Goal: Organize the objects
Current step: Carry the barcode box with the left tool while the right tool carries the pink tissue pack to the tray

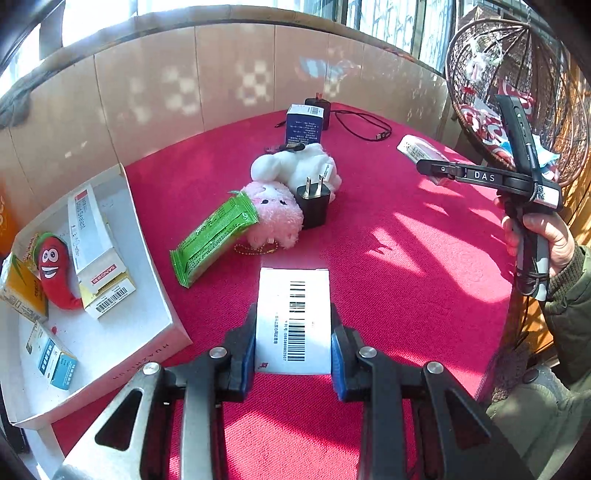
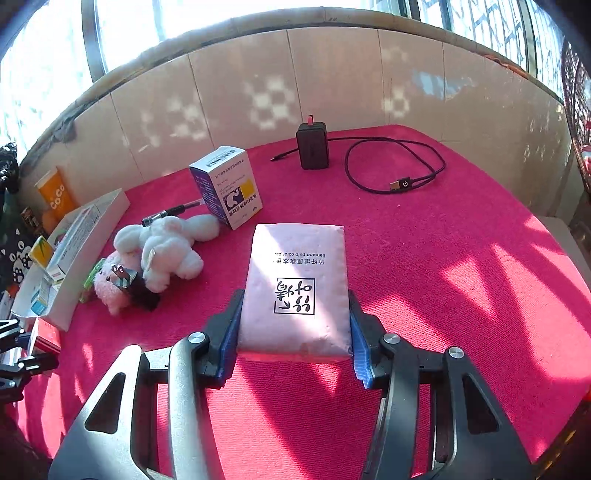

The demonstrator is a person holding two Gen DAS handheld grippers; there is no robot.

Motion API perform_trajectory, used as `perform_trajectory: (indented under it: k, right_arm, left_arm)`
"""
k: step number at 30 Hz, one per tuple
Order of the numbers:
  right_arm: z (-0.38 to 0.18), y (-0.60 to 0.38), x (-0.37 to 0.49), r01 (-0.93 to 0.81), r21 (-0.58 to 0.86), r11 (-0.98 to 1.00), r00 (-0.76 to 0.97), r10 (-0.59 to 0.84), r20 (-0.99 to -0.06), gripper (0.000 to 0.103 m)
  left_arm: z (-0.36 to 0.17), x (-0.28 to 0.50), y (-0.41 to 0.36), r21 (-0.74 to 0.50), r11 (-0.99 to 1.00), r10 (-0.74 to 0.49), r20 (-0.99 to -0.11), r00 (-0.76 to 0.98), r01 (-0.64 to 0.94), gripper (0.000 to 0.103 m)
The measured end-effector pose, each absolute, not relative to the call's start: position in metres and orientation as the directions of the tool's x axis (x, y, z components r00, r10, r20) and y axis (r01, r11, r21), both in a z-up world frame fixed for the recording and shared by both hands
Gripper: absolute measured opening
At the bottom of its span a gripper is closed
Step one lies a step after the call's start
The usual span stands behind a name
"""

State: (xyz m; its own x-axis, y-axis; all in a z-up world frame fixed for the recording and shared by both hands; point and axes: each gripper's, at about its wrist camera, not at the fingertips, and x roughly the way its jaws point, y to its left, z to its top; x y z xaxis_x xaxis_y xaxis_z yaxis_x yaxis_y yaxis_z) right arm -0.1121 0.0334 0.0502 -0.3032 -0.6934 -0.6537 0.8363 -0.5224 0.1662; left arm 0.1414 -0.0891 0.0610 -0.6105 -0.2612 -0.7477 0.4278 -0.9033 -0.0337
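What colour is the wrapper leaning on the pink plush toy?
Bright green with white print. The wrapper shows best in the left wrist view, resting against the pink plush.

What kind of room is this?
Probably an enclosed home balcony or sunroom: sunlit windows above a tiled low wall, a hanging wicker chair, and a red-clothed table.

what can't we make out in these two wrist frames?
- White box, left wrist: only its barcode face shows; the left tool covers its sides.
- Tray, left wrist: near end cut off by the frame edge; in the right wrist view its wall hides most contents.
- Black charger, right wrist: lost in shadow against the pink plush.
- Tissue pack, right wrist: small print blown out by sun.
- Right tool, left wrist: tips overlap a white packet.
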Motion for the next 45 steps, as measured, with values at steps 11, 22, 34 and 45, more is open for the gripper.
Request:
perform_trajectory:
  k: [11, 22, 34, 45]
  right_arm:
    - [0.102, 0.041, -0.058, 0.876, 0.226, -0.426, -0.257, -0.809, -0.528, 0.050]
    - [0.117, 0.035, -0.035, 0.905, 0.210, -0.369, -0.218, -0.829, -0.515, 0.050]
    - [0.126, 0.019, -0.006, 0.936, 0.194, -0.295, -0.161, -0.845, -0.511, 0.050]
    - [0.134, -0.003, 0.027, 0.959, 0.190, -0.210, -0.087, -0.856, -0.509, 0.050]
  left_arm:
    - [0.081, 0.171, -0.089, -0.040, -0.858, -0.359, -0.665, -0.655, 0.511, 0.032]
    - [0.090, 0.206, -0.096, -0.076, -0.819, -0.410, -0.616, -0.672, 0.569, 0.032]
    - [0.095, 0.234, -0.109, -0.105, -0.776, -0.455, -0.590, -0.667, 0.622, 0.032]
    - [0.100, 0.256, -0.121, -0.127, -0.738, -0.492, -0.570, -0.657, 0.663, 0.032]
